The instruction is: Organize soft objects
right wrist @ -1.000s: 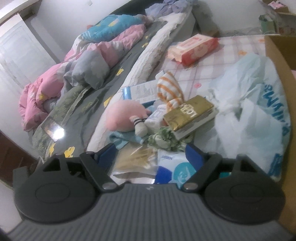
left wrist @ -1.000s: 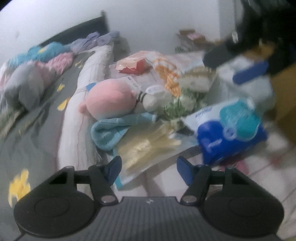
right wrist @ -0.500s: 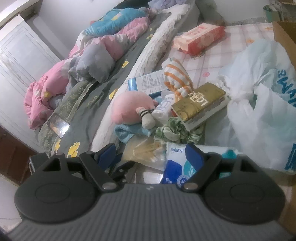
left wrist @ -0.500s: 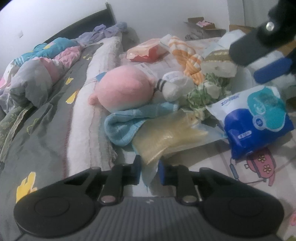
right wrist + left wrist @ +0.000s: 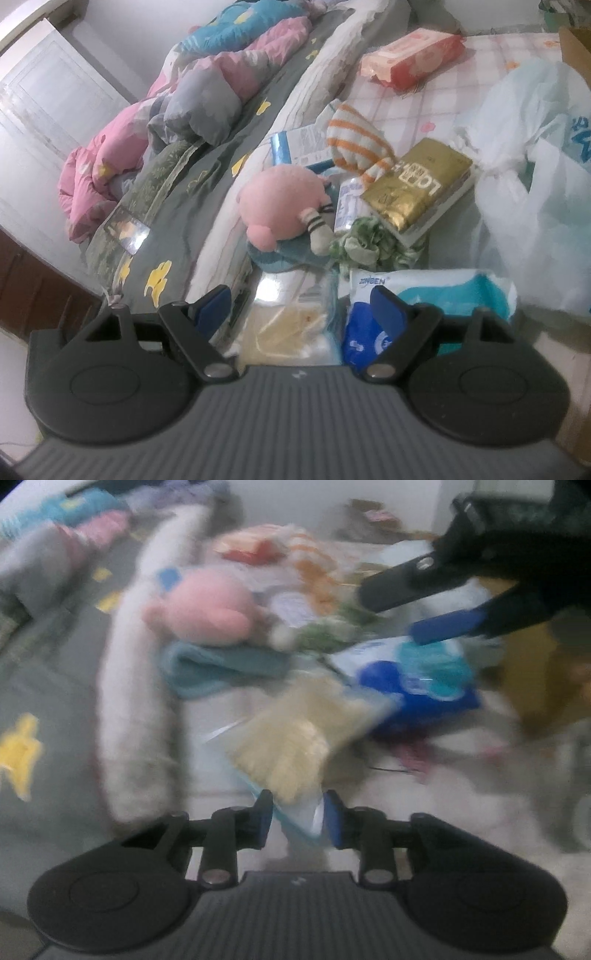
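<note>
A clear bag of pale yellow material (image 5: 295, 738) lies nearest me, and its corner sits between the fingers of my left gripper (image 5: 298, 819). Those jaws are opening and a gap shows beside the film. Behind it are a pink plush (image 5: 207, 605), a folded blue towel (image 5: 221, 664) and a blue wipes pack (image 5: 417, 675). My right gripper (image 5: 299, 297) hangs open above the yellow bag (image 5: 291, 328) and wipes pack (image 5: 424, 295), holding nothing. It also shows in the blurred left wrist view as the right gripper (image 5: 389, 613) at the upper right.
Past the pink plush (image 5: 284, 199) lie a green cloth (image 5: 369, 243), an orange-striped cloth (image 5: 354, 140), a gold pack (image 5: 417, 181) and a red tissue pack (image 5: 410, 55). A white plastic bag (image 5: 535, 184) and cardboard box (image 5: 576, 48) stand right. A rumpled quilt (image 5: 147, 122) covers the left.
My left jaws closed on the yellow bag's corner, then spread again. The bag has slid out of the pile toward the camera. The right gripper stayed open and nearly still.
</note>
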